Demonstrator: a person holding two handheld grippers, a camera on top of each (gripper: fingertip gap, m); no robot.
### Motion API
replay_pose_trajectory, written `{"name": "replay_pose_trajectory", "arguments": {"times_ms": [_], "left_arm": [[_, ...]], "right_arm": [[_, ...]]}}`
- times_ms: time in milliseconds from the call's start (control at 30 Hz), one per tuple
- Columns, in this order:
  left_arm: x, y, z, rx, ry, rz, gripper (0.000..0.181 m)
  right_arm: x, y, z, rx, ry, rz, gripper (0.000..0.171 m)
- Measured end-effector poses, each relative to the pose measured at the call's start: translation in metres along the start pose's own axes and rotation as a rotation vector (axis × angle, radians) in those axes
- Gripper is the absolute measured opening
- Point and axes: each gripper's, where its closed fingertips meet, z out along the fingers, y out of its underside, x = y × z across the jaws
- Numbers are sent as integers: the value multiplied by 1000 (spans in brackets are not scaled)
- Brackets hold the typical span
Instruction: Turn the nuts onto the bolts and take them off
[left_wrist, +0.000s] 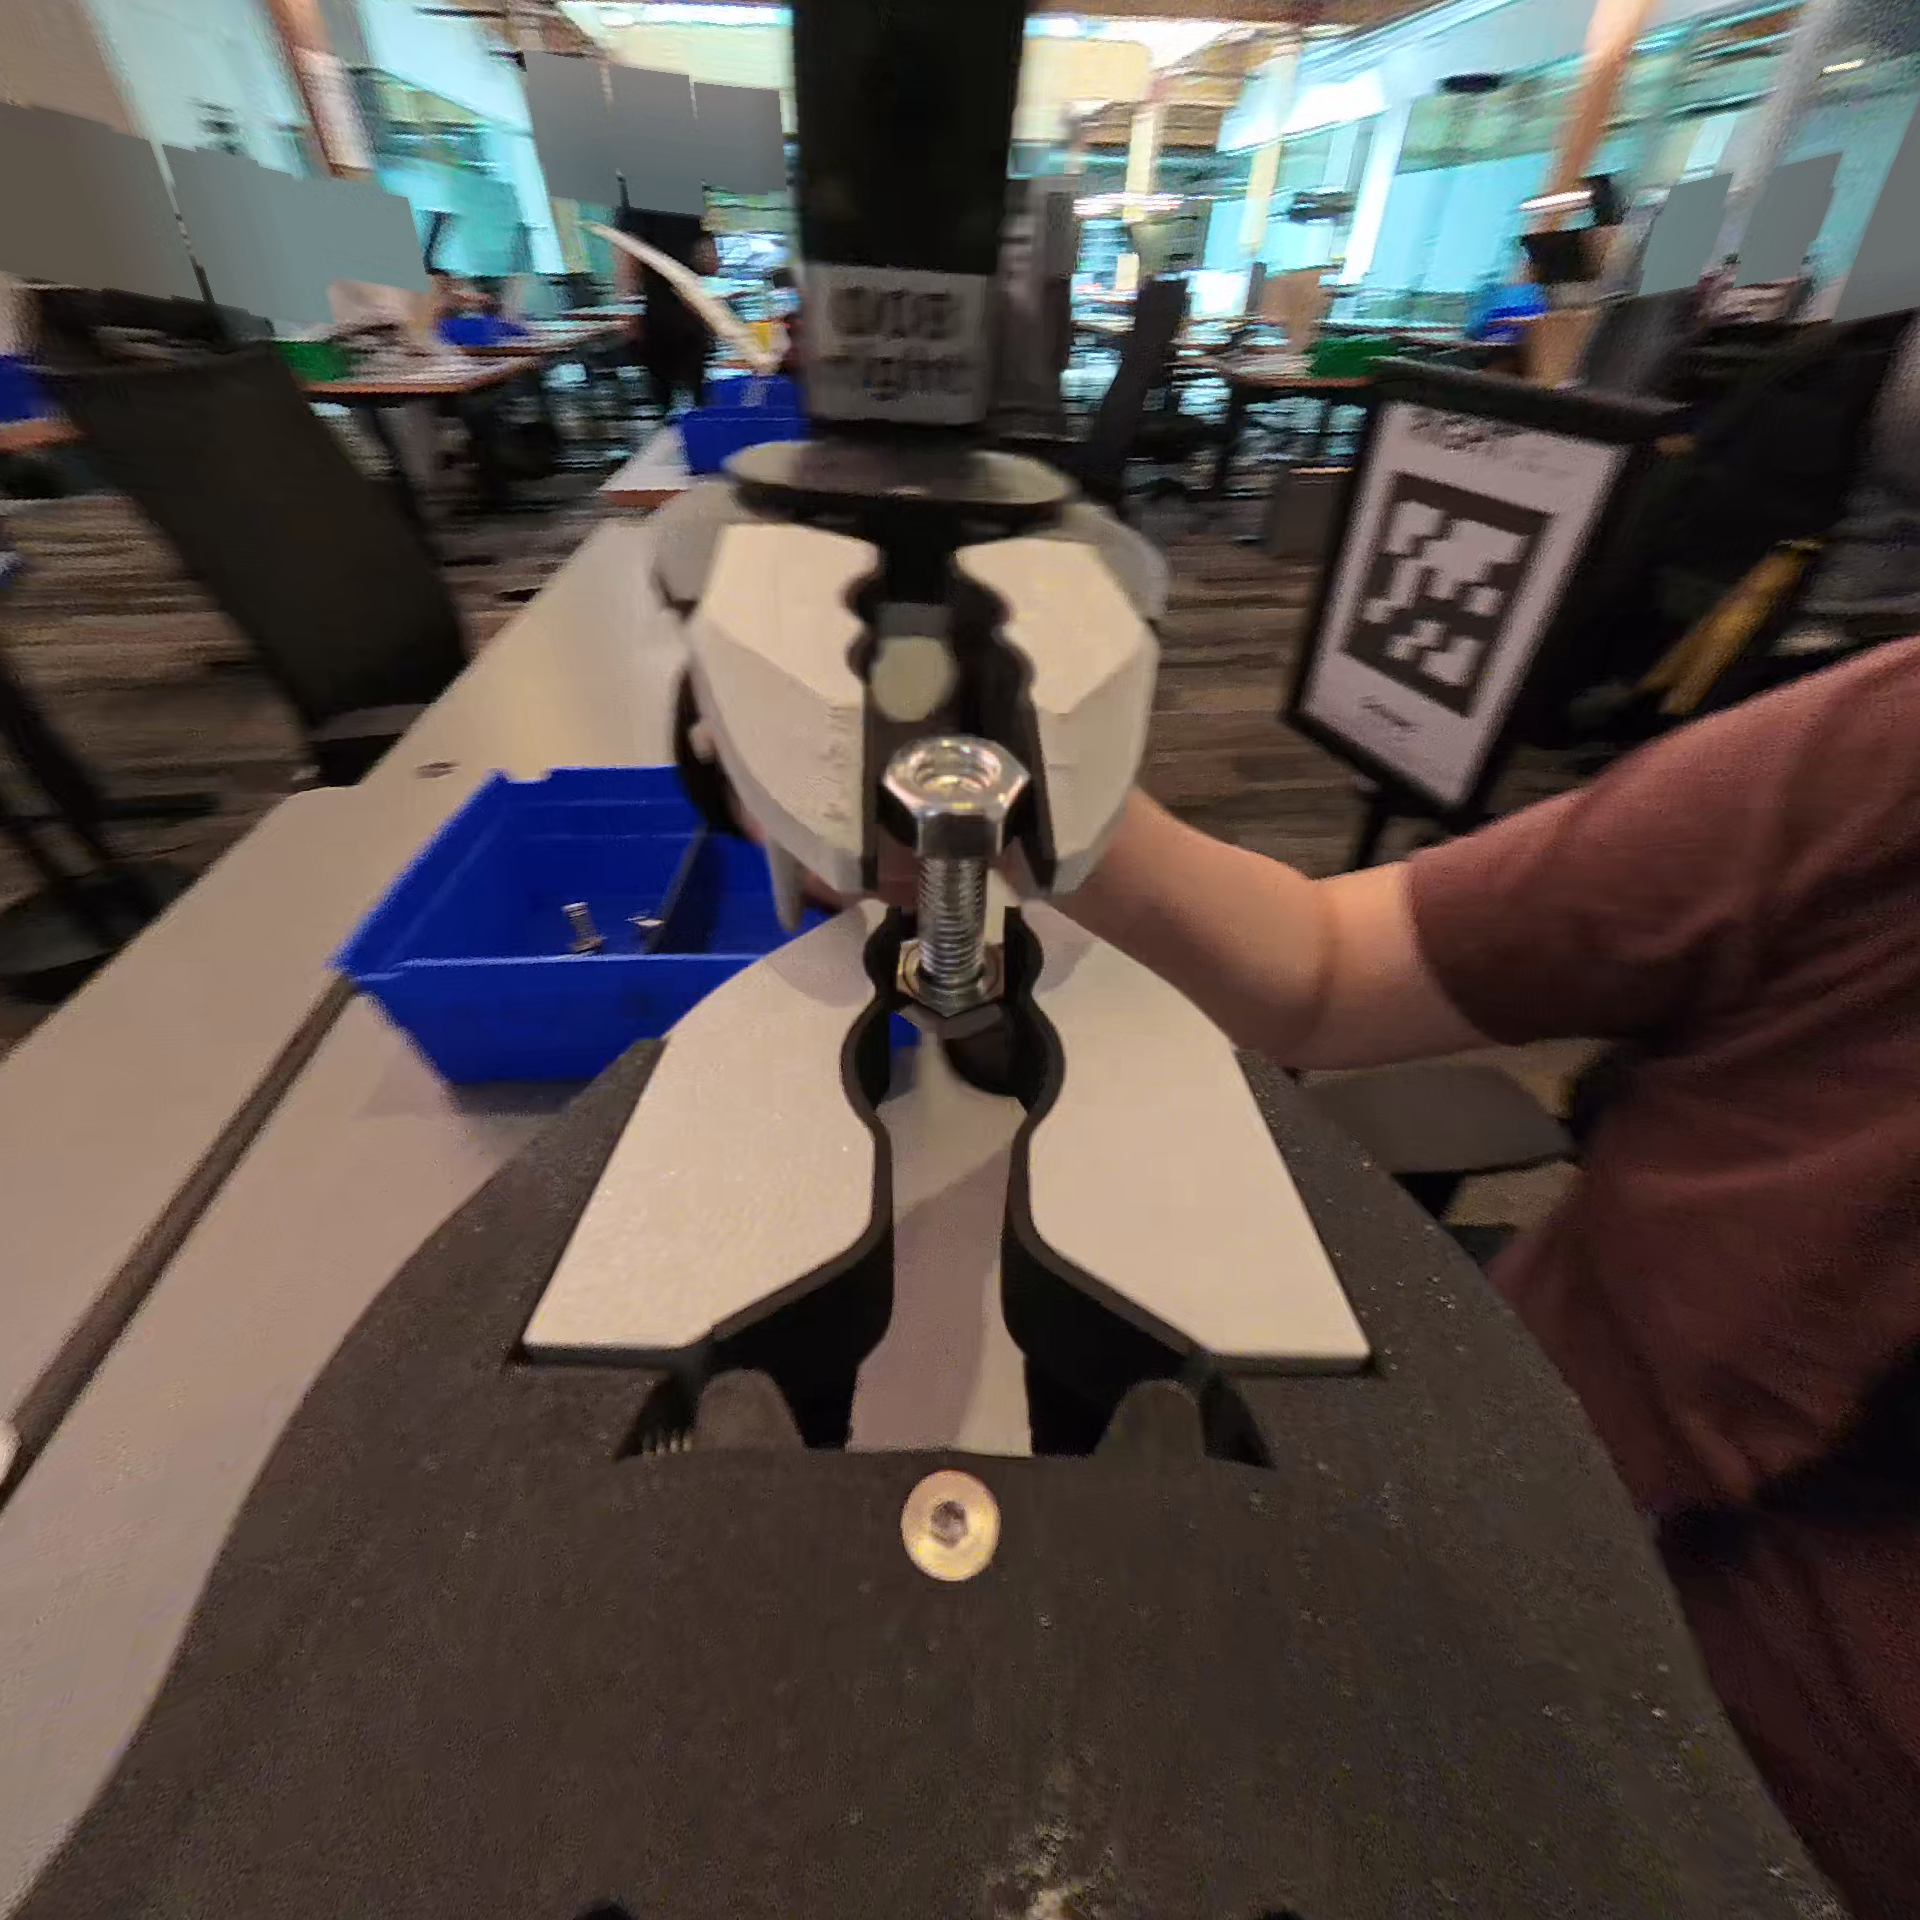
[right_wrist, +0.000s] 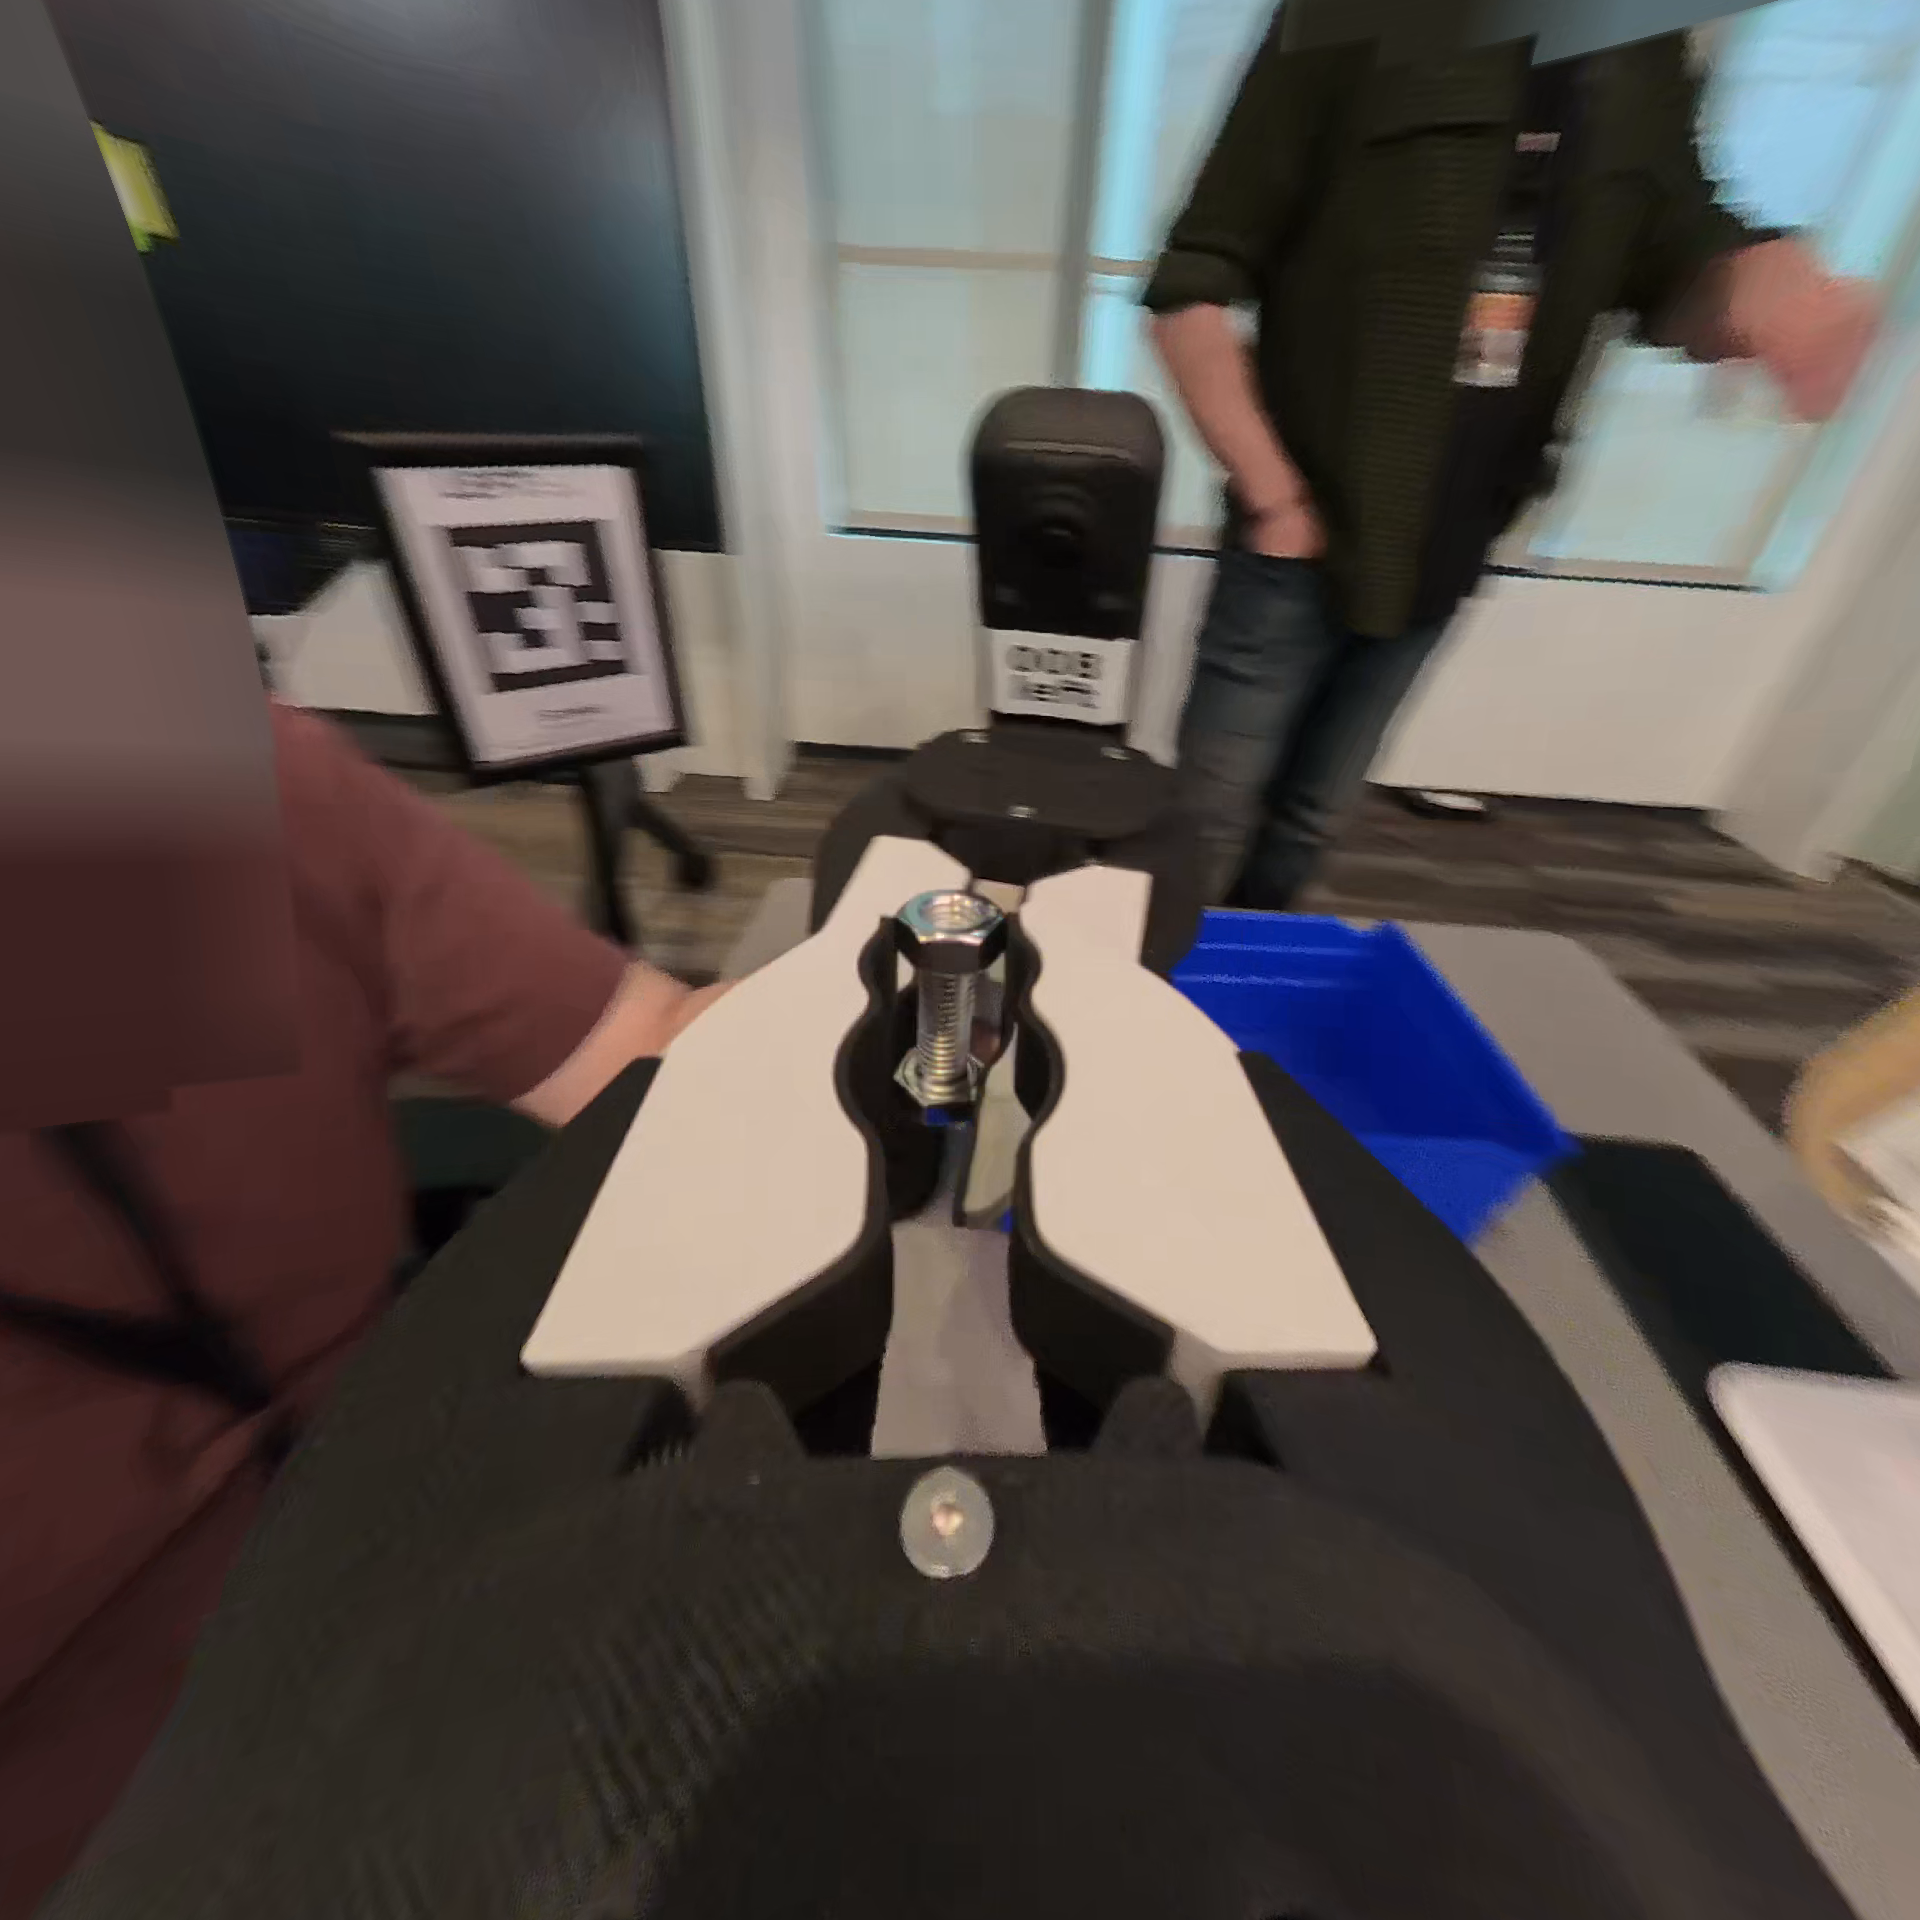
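Left gripper (left_wrist: 951, 987) pinching the nut (left_wrist: 948, 982), right gripper (right_wrist: 945, 1081) clamped on the bolt (right_wrist: 943, 1023) opposite, aligned for twisting. Blue bin (left_wrist: 499, 966) at nine o'clock, likely for finished parts

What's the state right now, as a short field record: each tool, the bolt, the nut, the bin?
left tool: closed on the lower end of the silver threaded steel bolt
right tool: closed on the silver hex nut at the bolt's top end
bolt pose: upright between the two facing tools, with bare thread between its ends
blue plastic bin: on the grey table, with loose silver fasteners inside
unclear: how far the nut is threaded on
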Motion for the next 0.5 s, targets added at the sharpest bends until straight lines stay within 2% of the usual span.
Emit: {"name": "replay_pose_trajectory", "arguments": {"times_ms": [133, 267, 367, 433, 500], "left_arm": [[33, 3, 3, -13, 213, -9, 18], [50, 6, 8, -13, 331, -32, 18], [43, 4, 10, -1, 282, -20, 18], [34, 1, 7, 5, 219, -17, 18], [23, -1, 4, 15, 144, -14, 18]], "right_arm": [[-32, 1, -7, 50, -332, 18, 20], [-43, 2, -7, 75, -476, 23, 20], [-36, 1, -6, 88, -435, 29, 20], [-25, -2, -6, 105, -343, 28, 22], [-10, -6, -8, 126, -203, 50, 42]]}}
